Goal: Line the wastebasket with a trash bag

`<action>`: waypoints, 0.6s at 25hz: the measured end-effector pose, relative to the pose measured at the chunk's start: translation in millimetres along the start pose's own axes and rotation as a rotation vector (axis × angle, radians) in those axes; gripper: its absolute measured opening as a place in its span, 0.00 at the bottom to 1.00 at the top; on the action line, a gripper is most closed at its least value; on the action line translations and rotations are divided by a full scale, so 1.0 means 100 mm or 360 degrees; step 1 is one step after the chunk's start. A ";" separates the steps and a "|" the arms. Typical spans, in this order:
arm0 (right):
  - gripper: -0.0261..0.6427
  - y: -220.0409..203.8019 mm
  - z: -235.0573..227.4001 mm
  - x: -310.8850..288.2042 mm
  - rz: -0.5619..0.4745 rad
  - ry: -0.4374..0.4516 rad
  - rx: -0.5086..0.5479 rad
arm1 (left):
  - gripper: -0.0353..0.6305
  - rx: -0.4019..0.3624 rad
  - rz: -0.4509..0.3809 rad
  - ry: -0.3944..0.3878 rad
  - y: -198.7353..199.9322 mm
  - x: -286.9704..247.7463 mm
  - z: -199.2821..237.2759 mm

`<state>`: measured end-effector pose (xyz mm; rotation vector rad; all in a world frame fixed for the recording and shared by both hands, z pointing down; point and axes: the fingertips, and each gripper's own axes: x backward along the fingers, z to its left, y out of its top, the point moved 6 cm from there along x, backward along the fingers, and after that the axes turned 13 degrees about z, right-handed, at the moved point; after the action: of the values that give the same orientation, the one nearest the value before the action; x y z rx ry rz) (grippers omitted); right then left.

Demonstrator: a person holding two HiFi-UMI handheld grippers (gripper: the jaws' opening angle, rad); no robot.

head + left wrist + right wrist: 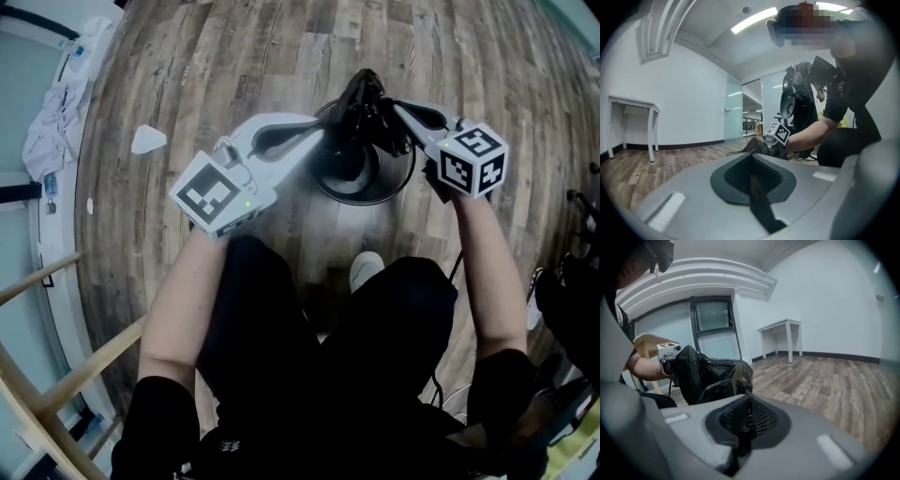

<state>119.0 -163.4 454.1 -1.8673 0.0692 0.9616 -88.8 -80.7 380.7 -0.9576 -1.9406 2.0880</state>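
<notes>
Left claw (328, 141) and right claw (394, 111) both pinch the trash bag (364, 101) above the wastebasket (361, 183), where spreading too hard could tear the film or slip a grip.

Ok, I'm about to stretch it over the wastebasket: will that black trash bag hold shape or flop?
Probably floppy: the trash bag hangs crumpled between the left gripper and right gripper. Likely light, since two small pinches carry it. Its glossy film may slip from the jaws.

The trash bag (710, 376) is thin black plastic film, glossy and crinkled (creases catch the light); the floor (234, 66) is matt, grainy wood-look plank.
</notes>
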 end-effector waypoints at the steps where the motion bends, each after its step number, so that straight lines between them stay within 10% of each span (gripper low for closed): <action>1: 0.04 -0.03 -0.05 0.04 -0.0008 -0.0029 -0.0016 | 0.06 0.0026 0.0009 0.0025 -0.03 0.04 0.03; 15: 0.04 -0.23 -0.53 0.43 -0.0122 -0.0332 -0.0234 | 0.06 0.0149 0.0039 0.0216 -0.43 0.41 0.21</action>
<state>189.3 -179.2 453.7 -1.8771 -0.2023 1.1274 -146.1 -70.9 406.1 -1.0781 -1.7590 2.0480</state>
